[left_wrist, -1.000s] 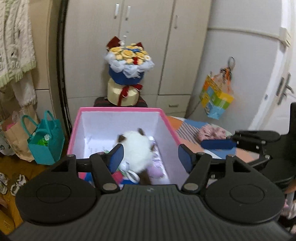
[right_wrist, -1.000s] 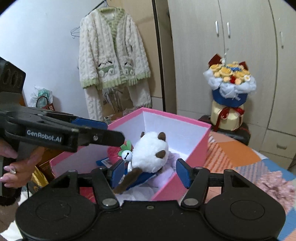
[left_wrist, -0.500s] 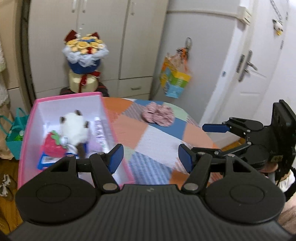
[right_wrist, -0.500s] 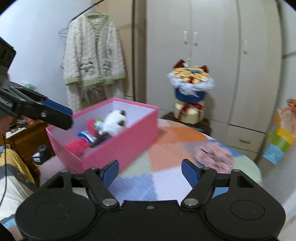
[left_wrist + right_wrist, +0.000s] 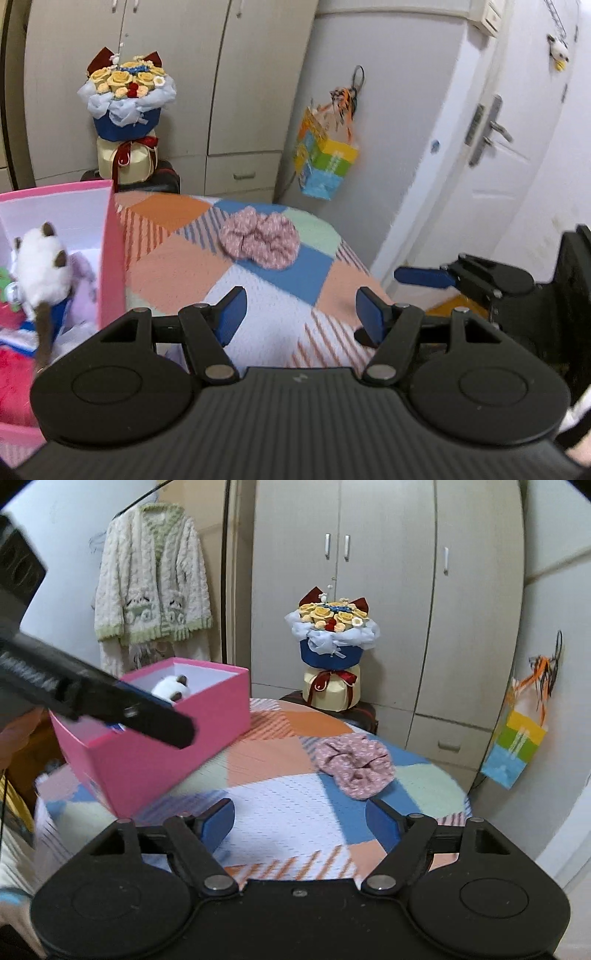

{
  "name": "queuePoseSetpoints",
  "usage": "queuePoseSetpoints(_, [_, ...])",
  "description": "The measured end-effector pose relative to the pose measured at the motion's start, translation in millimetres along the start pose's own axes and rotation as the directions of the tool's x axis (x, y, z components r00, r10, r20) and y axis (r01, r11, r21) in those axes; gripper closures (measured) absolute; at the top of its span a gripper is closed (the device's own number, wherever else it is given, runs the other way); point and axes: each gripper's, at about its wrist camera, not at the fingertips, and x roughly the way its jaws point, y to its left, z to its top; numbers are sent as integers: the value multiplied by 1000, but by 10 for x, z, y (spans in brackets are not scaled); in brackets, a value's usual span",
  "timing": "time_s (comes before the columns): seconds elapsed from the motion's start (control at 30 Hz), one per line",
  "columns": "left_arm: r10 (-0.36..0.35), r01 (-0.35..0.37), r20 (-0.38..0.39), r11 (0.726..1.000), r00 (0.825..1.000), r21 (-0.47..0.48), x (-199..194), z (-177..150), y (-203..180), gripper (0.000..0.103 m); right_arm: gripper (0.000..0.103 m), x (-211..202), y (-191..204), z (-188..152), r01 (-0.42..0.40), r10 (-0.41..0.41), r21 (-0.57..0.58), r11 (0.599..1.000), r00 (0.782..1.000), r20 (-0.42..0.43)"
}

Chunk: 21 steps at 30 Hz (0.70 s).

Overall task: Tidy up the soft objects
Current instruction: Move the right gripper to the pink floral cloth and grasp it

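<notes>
Scrunchie (image 5: 354, 767), pink with a floral print, is the one soft thing not yet put away: it lies loose on the patchwork table cover (image 5: 280, 805), toward the far right of the round table and well apart from the pink box (image 5: 159, 734), which stands on the table's left side. That box already holds a white plush cat (image 5: 38, 258) with brown ears, a red plush (image 5: 14, 373) below it and something pale lilac beside it, so most of the sorting looks done. Left gripper (image 5: 297, 314) has its jaws standing apart with nothing between them, only the cover visible through the gap; it sits just beside the box's near right corner and faces the scrunchie. Right gripper (image 5: 301, 821) is opening at this moment, also with nothing between its blue pads, and the scrunchie lies ahead of it, a little to the right of its centre line. What seems to be left is to reach forward, pinch the scrunchie and carry it leftward into the box. Being limp fabric, it should bunch easily in the jaws.
</notes>
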Motion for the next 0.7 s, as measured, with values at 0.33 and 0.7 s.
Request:
queuePoseSetpoints(0.33, [79,-60,90,979,993,-197,1009,286,189,36,21,684,-526,70,16,-17,-52,999,1000,-23])
queuePoseSetpoints(0.7, [146,-138,-11,897,989,-419,1914,507,622,36,20,1622,-934,94,-64,63,-18,998,995,-73])
